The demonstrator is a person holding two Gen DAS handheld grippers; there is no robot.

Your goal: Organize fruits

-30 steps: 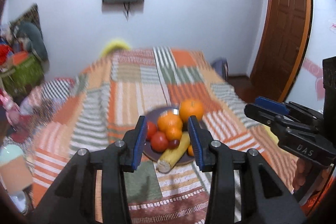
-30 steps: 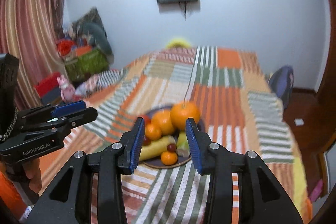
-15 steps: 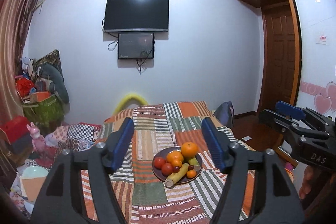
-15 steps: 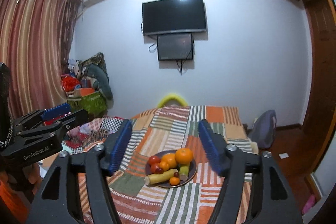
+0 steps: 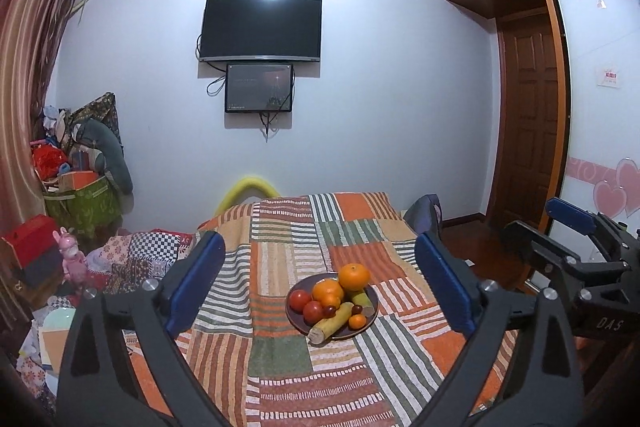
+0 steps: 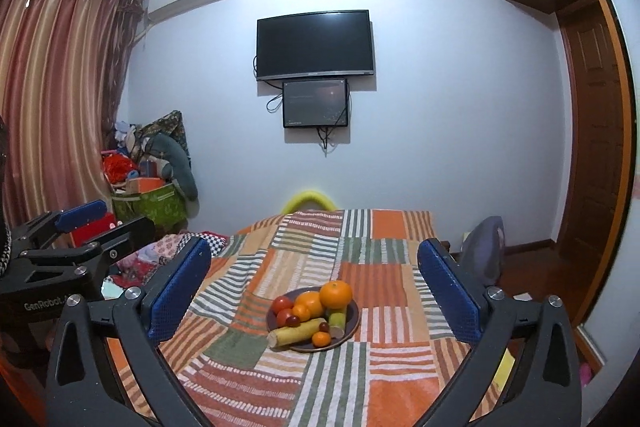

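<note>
A dark plate (image 5: 373, 301) (image 6: 353, 321) rests on a patchwork-covered bed (image 5: 280, 259). It holds a large orange (image 5: 354, 275) (image 6: 335, 294), two tomatoes (image 5: 300, 299), a yellow banana-like piece (image 5: 330, 323) (image 6: 296, 333), a small mandarin (image 5: 357, 321), a green piece and dark grapes. My left gripper (image 5: 318, 255) hangs well back from the plate, its jaws opening wide with nothing between them. My right gripper (image 6: 314, 259) is likewise back from the plate, jaws opening and empty. Each gripper also shows at the edge of the other's view: the right gripper (image 5: 560, 227), the left gripper (image 6: 100, 223).
A wall TV (image 5: 261, 28) with a smaller screen under it faces the bed. Bags, boxes and toys (image 5: 76, 187) pile up at the left by a curtain. A wooden door (image 5: 532, 123) and a chair back (image 6: 486, 251) are at the right. A yellow arc (image 5: 250, 187) peeks over the bed's far end.
Both grippers have pulled back and up from the plate, so the fruit looks much smaller. Both pairs of jaws have spread from narrow to wide.
</note>
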